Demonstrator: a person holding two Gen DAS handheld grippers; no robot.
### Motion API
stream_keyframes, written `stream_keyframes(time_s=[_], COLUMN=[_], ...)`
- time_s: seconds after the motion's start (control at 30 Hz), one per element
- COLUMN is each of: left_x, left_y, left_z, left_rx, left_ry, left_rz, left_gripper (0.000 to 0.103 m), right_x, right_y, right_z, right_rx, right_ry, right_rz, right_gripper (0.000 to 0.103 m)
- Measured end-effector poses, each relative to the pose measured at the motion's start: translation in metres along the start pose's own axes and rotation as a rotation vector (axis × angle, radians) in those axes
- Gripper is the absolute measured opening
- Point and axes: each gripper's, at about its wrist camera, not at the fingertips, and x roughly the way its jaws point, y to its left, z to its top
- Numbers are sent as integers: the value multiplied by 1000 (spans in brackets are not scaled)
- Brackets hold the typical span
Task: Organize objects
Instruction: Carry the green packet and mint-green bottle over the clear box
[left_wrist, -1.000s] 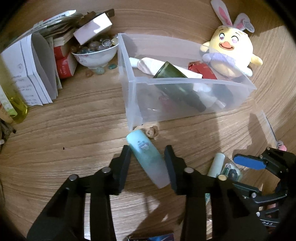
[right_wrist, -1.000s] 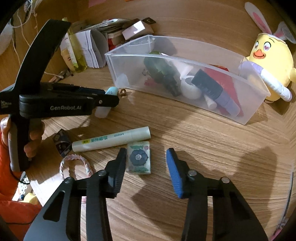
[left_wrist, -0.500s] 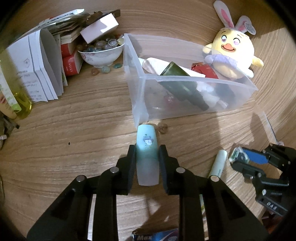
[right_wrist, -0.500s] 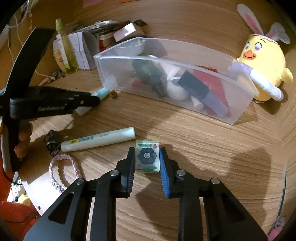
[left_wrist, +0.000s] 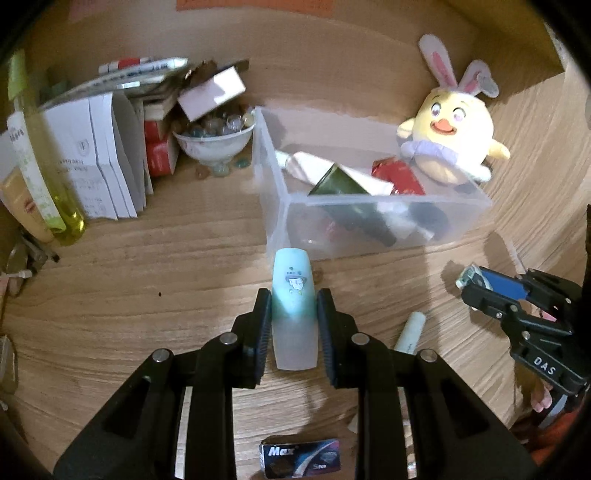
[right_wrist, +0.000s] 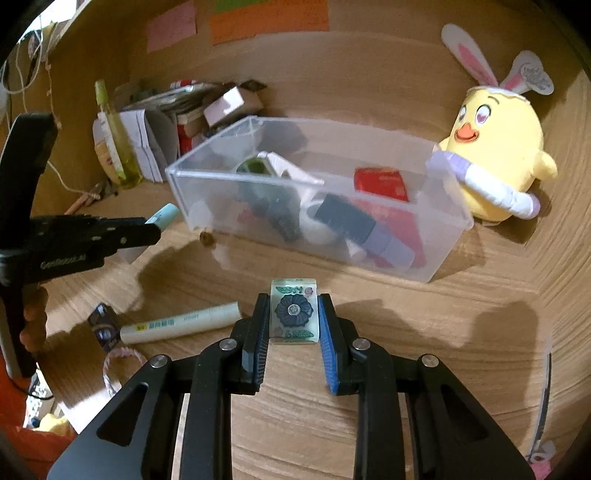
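Pale turquoise fading to frosted white, the small tube (left_wrist: 294, 308) lies lengthwise between the two black fingers of the left gripper (left_wrist: 293, 325); in the left wrist view we see the jaws closed narrow on its sides, its printed end pointing toward the clear plastic bin (left_wrist: 280, 206). We place the tube just short of the bin's near corner, above the wooden tabletop (left_wrist: 147, 266). Inside the bin we make out a dark green bottle (left_wrist: 343, 199), a white tube and a red packet. A yellow plush chick (left_wrist: 448, 144) with rabbit ears sits against the bin's far right corner. Left of the bin we note a bowl of glass beads (left_wrist: 214, 140), folded papers and a yellow-green bottle (left_wrist: 48, 173). A cream tube (left_wrist: 410, 330) lies on the table at right, and a small dark box marked "Max" (left_wrist: 300, 458) lies below the gripper.

In the right wrist view, the right gripper (right_wrist: 293, 325) has its jaws closed narrow on a small translucent tile with a dark flower design (right_wrist: 293, 312), held in front of the bin's (right_wrist: 436, 254) long near wall; we cannot tell whether it touches the table. At left we see the left gripper (right_wrist: 147, 230) from the side with the turquoise tube (right_wrist: 164, 214) protruding near the bin's left end. The cream tube (right_wrist: 181, 323) lies just left of the right gripper, with the dark box (right_wrist: 103, 328) at its far end.
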Motion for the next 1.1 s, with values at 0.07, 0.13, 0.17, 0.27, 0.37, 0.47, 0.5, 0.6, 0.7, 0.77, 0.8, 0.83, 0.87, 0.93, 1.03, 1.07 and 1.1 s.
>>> stream_keyframes(time_s=[0.07,0.13,0.17,0.27,0.37,0.47,0.5,0.6,0.7,0.77,0.8,0.83,0.87,0.93,1.03,1.07,1.1], left_x=[-6,-11,-12,-18,-23,-27,-29,-33,-35,-36,-37,-37,-36,-36,-35,-34,-33], left_y=[-4,-7,-8,-10,-13,-18,-20,-25,-31,-36,-37,-39,-40,-43,-45,-46,-47], left_z=[2,5,6,9,14,20,23,28,34,38,39,42,44,49,54,56,58], left_rx=[6,11,12,9,2,6,10,19,27,36,40,42,44,48,49,50,51], left_ry=[-19,-39,-46,-71,-94,-118,-128,-151,-166,-179,-183,-188,-190,-199,-202,-204,-206], left_rz=[-1,0,-1,-12,-27,-40,-42,-46,-62,-63,-65,-67,-69,-74,-84,-83,-81], left_gripper=[24,24,24,24,24,24,24,24,24,24,24,24,24,24,24,24,24], right_x=[-3,-5,-6,-11,-15,-17,-18,-21,-24,-25,-25,-25,-25,-25,-25,-26,-26], right_y=[-2,-3,-4,-7,-8,-6,-6,-6,-8,-9,-10,-10,-11,-12,-14,-15,-17], right_z=[3,6,8,12,16,22,23,30,37,42,44,46,48,52,59,61,63], right_rx=[6,11,13,23,31,23,22,28,30,31,30,30,30,30,29,29,30], right_ry=[-13,-23,-28,-44,-61,-77,-82,-105,-128,-139,-145,-150,-154,-162,-173,-178,-183], right_rz=[-2,-4,-6,-7,-2,-9,-11,-14,-14,-11,-8,-6,-5,-7,-5,-6,-7], right_gripper=[23,23,23,23,23,23,23,23,23,23,23,23,23,23,23,23,23])
